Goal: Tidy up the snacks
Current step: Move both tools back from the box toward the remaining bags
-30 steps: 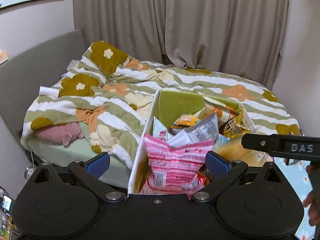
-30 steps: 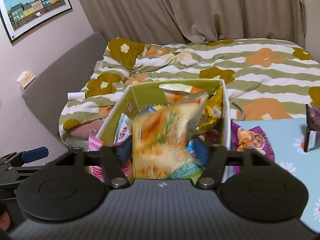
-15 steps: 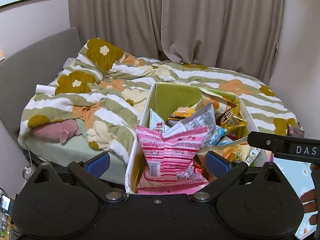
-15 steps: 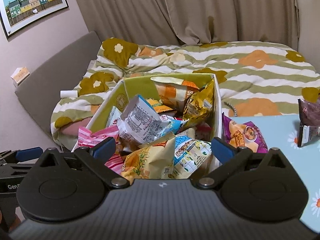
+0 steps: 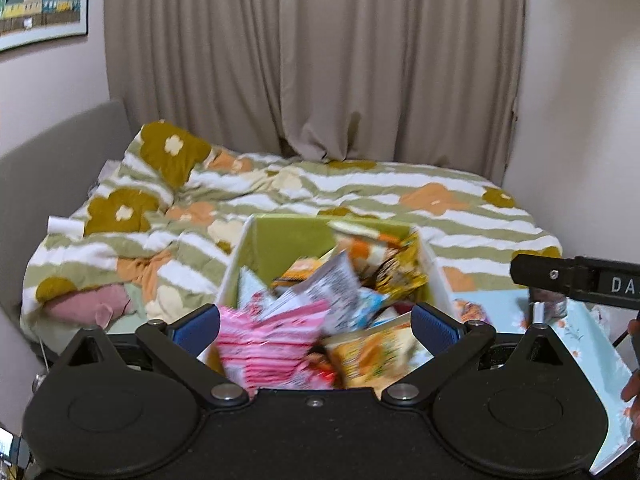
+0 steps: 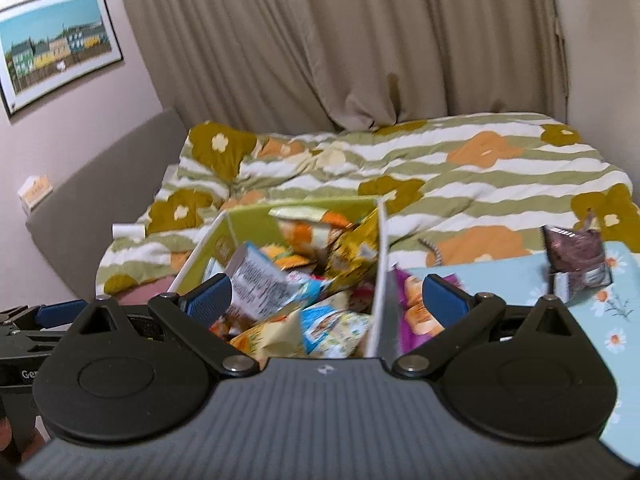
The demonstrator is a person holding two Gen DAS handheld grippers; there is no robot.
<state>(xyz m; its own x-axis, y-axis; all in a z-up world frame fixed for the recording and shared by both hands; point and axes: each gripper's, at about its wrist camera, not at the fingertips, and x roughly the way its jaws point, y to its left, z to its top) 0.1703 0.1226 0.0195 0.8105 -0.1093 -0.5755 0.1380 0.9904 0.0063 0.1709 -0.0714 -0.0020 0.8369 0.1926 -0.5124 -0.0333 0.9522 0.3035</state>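
Note:
A white box with a green inside (image 5: pixel 280 236) (image 6: pixel 240 220) stands on the light blue flowered table, full of snack bags. A pink striped bag (image 5: pixel 268 344) and a yellow bag (image 5: pixel 372 356) (image 6: pixel 272 332) lie at its near end. My left gripper (image 5: pixel 316 326) is open and empty above the box's near end. My right gripper (image 6: pixel 326 300) is open and empty, above the box's right wall. A purple snack bag (image 6: pixel 412 300) lies on the table right of the box. A dark brown bag (image 6: pixel 576 256) (image 5: pixel 548 308) stands farther right.
The table (image 6: pixel 500 276) abuts a bed with a green striped flowered duvet (image 6: pixel 460 176). A grey headboard (image 6: pixel 100 184), curtains and a framed picture (image 6: pixel 56 48) lie beyond. The right gripper's body (image 5: pixel 580 280) shows at the right of the left wrist view.
My right gripper opened and let the yellow bag drop into the box, then lifted and shifted right. My left gripper stayed open and rose slightly.

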